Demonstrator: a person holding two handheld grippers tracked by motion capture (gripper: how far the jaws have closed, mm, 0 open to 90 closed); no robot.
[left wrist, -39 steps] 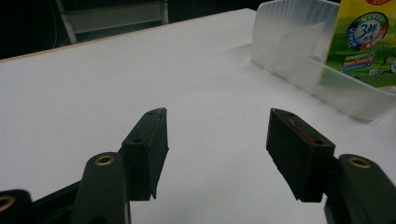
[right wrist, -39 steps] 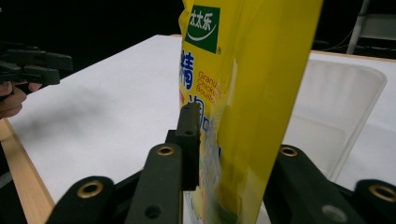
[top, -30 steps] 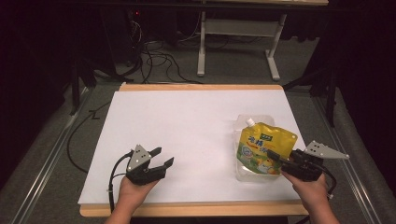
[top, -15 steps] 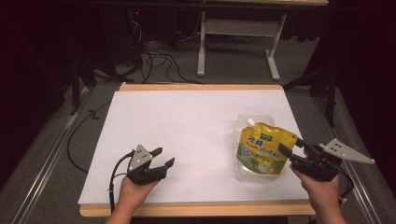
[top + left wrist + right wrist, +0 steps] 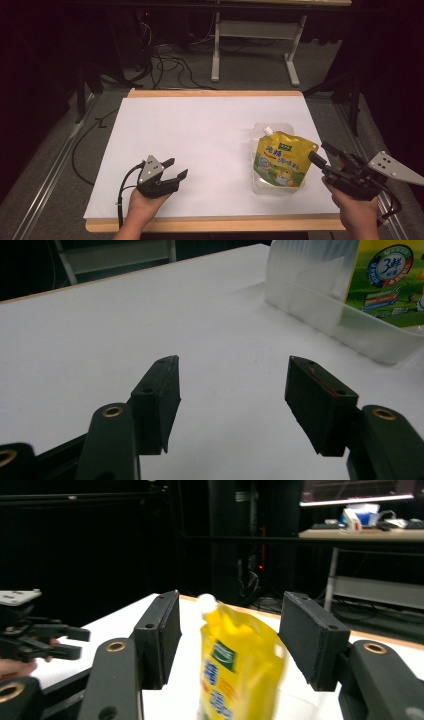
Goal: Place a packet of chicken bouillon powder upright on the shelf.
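A pouch (image 5: 280, 161) lies on the right half of the table (image 5: 200, 130), spout toward the far edge. The right gripper (image 5: 326, 154) hovers just right of it, near the front edge. The left gripper (image 5: 175, 168) rests on the table's near left, well apart from the pouch. A desk frame (image 5: 255, 37) stands on the floor beyond the far edge.

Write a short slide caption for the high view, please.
Two hand-held grippers over a white table; a yellow pouch lies near the right gripper.
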